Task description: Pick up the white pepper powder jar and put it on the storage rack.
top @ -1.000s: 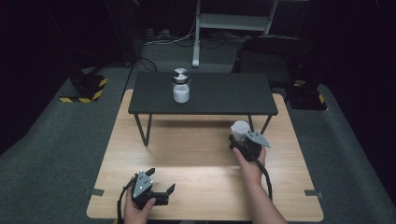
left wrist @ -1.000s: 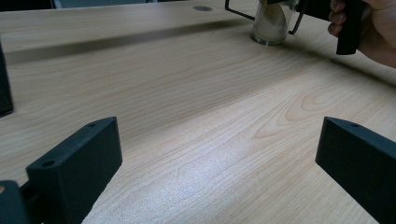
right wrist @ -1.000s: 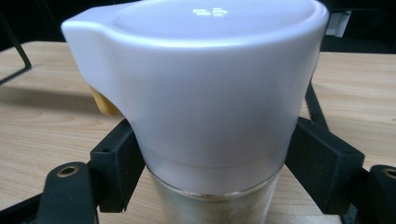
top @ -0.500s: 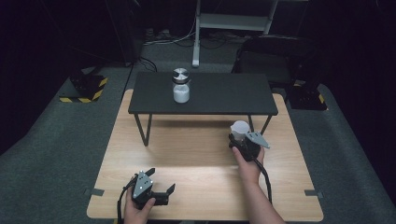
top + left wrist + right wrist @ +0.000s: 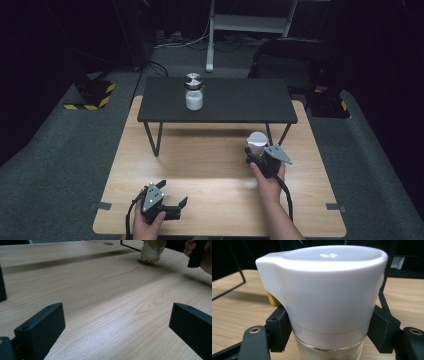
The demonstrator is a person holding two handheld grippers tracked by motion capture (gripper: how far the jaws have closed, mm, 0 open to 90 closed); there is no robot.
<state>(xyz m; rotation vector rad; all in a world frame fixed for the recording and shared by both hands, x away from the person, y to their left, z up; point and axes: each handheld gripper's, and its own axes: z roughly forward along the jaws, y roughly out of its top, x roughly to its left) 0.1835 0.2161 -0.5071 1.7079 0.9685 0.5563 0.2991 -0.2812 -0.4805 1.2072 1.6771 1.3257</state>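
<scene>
A white-capped glass shaker [image 5: 322, 302] stands upright on the wooden table [image 5: 210, 165], toward its right edge and just in front of the right legs of the low black shelf [image 5: 217, 100]. My right gripper [image 5: 259, 155] has it: the two black fingers [image 5: 278, 327] are clenched on either side of the jar, just under the white cap, as the right gripper view shows from close behind. A small yellow tab [image 5: 273, 300] peeks out from under the cap's left side. Pale powder fills the glass below the cap, and the left gripper view catches the same jar's base [image 5: 152, 251] on the wood at the far end, with my right hand [image 5: 197, 253] beside it.

My left gripper [image 5: 167, 202] rests near the table's front edge, left of centre and well apart from the shaker. Its fingers [image 5: 42, 325] are spread wide and released, with nothing but bare wood grain between them.

On the black shelf, toward its left half, a second jar [image 5: 193, 92] with a metal lid stands upright, holding white contents
</scene>
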